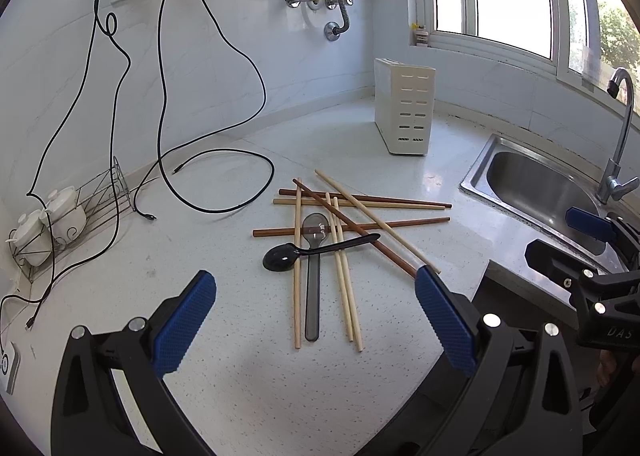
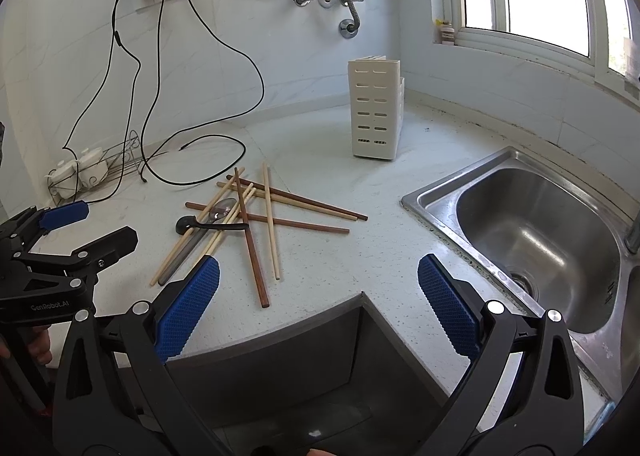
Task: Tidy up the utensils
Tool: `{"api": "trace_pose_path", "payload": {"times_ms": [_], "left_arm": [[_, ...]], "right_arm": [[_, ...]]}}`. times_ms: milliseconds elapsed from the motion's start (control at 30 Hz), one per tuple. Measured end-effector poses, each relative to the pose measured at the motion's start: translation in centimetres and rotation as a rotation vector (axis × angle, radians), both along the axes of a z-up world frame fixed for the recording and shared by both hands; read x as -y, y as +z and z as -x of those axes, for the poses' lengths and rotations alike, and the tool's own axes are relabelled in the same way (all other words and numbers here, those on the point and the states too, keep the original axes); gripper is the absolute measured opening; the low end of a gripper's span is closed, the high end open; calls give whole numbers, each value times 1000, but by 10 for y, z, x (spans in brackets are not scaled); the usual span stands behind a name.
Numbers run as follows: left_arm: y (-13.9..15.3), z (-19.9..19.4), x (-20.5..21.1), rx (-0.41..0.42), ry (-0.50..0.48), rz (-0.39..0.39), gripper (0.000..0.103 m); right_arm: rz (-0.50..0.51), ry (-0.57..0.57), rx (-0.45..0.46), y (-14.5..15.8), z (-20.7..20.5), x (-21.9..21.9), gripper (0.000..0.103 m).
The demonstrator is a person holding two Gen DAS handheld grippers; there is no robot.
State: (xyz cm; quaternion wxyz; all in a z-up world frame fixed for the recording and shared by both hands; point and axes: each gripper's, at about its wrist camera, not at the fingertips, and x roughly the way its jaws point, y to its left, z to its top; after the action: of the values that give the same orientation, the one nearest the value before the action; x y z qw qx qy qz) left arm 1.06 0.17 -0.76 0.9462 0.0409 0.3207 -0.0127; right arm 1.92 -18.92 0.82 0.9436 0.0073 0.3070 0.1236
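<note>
Several light and dark wooden chopsticks [image 1: 352,212] [image 2: 272,216] lie crossed in a pile on the white counter. A black spoon [image 1: 316,250] [image 2: 208,225] lies across them and a grey translucent spoon [image 1: 313,276] [image 2: 188,248] lies under it. A white slotted utensil holder [image 1: 404,108] [image 2: 374,108] stands upright behind the pile. My left gripper [image 1: 316,304] hangs open just in front of the pile, holding nothing. My right gripper [image 2: 318,292] is open over the counter's front edge, to the right of the pile, also holding nothing.
A steel sink [image 1: 536,184] [image 2: 532,228] with a tap [image 1: 620,136] sits on the right. Black cables [image 1: 224,180] [image 2: 200,160] trail from wall sockets onto the counter. A wire rack with white jars [image 1: 52,220] [image 2: 84,172] stands at the left.
</note>
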Motion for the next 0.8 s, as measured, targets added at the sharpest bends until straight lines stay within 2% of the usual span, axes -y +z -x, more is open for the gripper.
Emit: {"api": "trace_pose_path", "payload": {"times_ms": [200, 267, 333, 400, 433, 533, 600, 800], "left_arm": [[-8, -3, -4, -30, -16, -13, 86], [-10, -5, -7, -37, -24, -16, 80], [-11, -6, -11, -44, -30, -19, 75], [-13, -7, -18, -57, -36, -19, 68], [-14, -8, -22, -64, -40, -21, 65], [-19, -12, -35, -90, -48, -24, 51], [-23, -15, -44, -115, -54, -12, 38], [-37, -20, -53, -167, -119, 10, 31]], "right_arm": [[-17, 43, -19, -7, -7, -3, 94], [-14, 63, -26, -9, -10, -6, 87], [-6, 81, -44, -12, -14, -10, 77], [-4, 101, -64, -16, -18, -14, 73], [0, 109, -71, -18, -19, -16, 66], [9, 147, -108, -26, -25, -23, 55], [21, 172, -134, -33, -29, -29, 48], [53, 251, -183, -52, -35, -43, 32]]}}
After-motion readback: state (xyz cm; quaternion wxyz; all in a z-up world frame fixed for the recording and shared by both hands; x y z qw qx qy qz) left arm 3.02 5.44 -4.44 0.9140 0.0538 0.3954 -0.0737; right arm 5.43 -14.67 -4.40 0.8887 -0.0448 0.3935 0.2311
